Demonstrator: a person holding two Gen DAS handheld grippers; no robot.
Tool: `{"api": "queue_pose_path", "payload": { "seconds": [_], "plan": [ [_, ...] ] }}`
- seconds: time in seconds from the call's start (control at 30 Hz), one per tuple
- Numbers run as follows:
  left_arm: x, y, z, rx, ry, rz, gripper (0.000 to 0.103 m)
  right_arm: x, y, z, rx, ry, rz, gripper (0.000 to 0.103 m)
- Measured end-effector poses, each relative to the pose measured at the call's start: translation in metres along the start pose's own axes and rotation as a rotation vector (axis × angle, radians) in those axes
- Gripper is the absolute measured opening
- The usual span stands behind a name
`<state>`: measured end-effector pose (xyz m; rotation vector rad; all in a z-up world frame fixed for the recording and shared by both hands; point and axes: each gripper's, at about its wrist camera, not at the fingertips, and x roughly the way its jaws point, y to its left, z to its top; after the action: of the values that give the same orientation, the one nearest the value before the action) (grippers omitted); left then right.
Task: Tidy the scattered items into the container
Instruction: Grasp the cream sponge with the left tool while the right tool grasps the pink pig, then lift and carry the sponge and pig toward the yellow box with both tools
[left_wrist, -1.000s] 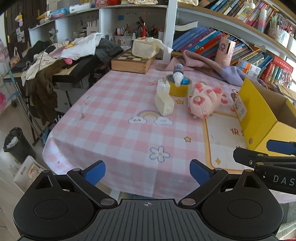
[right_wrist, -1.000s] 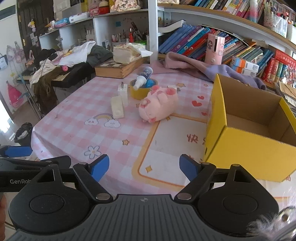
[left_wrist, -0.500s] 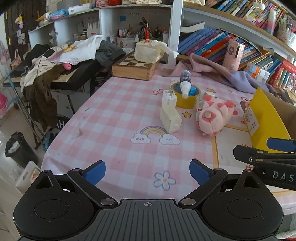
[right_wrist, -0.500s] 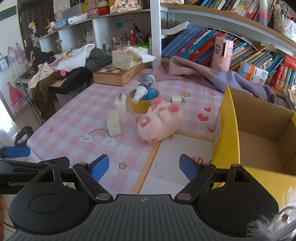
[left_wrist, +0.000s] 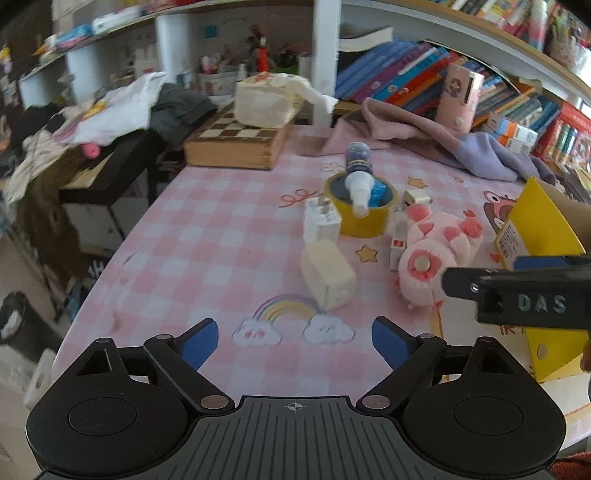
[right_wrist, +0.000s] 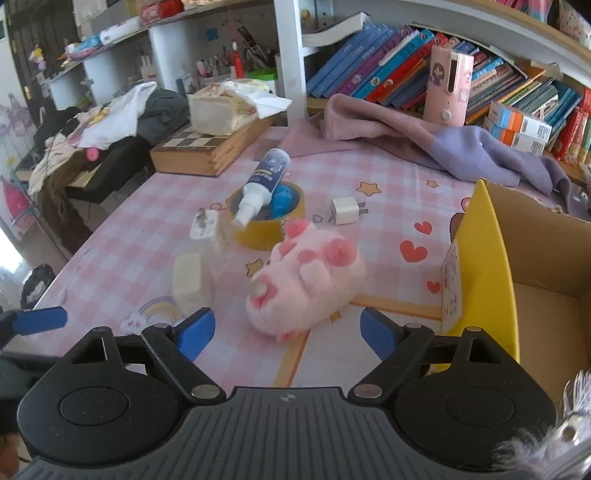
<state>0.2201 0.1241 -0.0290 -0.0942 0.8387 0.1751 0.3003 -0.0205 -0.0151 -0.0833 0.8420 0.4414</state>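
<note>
Inventory, left to right, right wrist view unless noted.

- Left hand-held gripper (left_wrist: 294, 341): lower centre of its own view, jaws closing from wide, nothing between them, hovering over the rainbow print on the desk (right_wrist: 122, 258).
- Cream block (right_wrist: 187, 277): lying left of centre, not yet collected.
- White plug adapter (right_wrist: 207, 226): standing just behind the block, waiting.
- Yellow tape roll (right_wrist: 266, 225): sitting at centre, with a spray bottle (right_wrist: 263, 182) leaning across its rim and something blue inside.
- Small white charger (right_wrist: 345, 211): lying right of the roll, apart from it.
- Pink plush pig (right_wrist: 308, 284): lying at centre, nearest item.
- Right hand-held gripper (right_wrist: 287, 332): jaws opening, wide, empty, pointing at the pig.
- Yellow cardboard box (right_wrist: 480, 266): standing open at the right edge; the visible interior is showing nothing.

Progress: judged as barely begun; every loose item is still waiting on the desk.
</note>
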Motion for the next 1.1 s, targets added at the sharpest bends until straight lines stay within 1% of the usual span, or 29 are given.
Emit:
{"api": "queue_pose_path", "payload": {
  "seconds": [0.17,0.23,0.3,0.47,0.57,0.67,0.77,0.9,0.97,1.03,1.07,1.1],
  "plan": [
    [0.026,-0.006,0.014,0.042,0.007,-0.013,0.087,0.024,-0.008,0.015,0.054,0.036,-0.014,0.087],
    [0.036,-0.010,0.019,0.063,0.010,-0.011,0.083,0.032,-0.012,0.020,0.080,0.049,-0.019,0.087],
    [0.046,-0.013,0.023,0.077,0.014,-0.012,0.082,0.041,-0.016,0.025,0.104,0.067,-0.020,0.088],
    [0.066,-0.022,0.027,0.110,0.029,-0.032,0.079,0.059,-0.023,0.030,0.161,0.120,-0.013,0.089],
    [0.075,-0.026,0.028,0.120,0.044,-0.037,0.077,0.065,-0.024,0.032,0.184,0.133,-0.002,0.090],
    [0.081,-0.027,0.028,0.125,0.050,-0.029,0.070,0.072,-0.025,0.033,0.199,0.144,0.004,0.092],
    [0.086,-0.024,0.029,0.104,0.059,-0.022,0.060,0.077,-0.027,0.034,0.219,0.153,0.008,0.092],
    [0.092,-0.023,0.028,0.095,0.068,-0.036,0.049,0.084,-0.030,0.035,0.243,0.160,0.017,0.091],
    [0.093,-0.025,0.026,0.106,0.069,-0.046,0.042,0.089,-0.031,0.034,0.257,0.172,0.026,0.089],
    [0.093,-0.026,0.026,0.111,0.059,-0.046,0.036,0.090,-0.031,0.032,0.266,0.178,0.044,0.082],
    [0.092,-0.026,0.026,0.110,0.055,-0.047,0.034,0.089,-0.030,0.031,0.263,0.173,0.046,0.080],
    [0.091,-0.025,0.026,0.109,0.053,-0.048,0.031,0.087,-0.029,0.031,0.256,0.164,0.048,0.076]
  ]
}}
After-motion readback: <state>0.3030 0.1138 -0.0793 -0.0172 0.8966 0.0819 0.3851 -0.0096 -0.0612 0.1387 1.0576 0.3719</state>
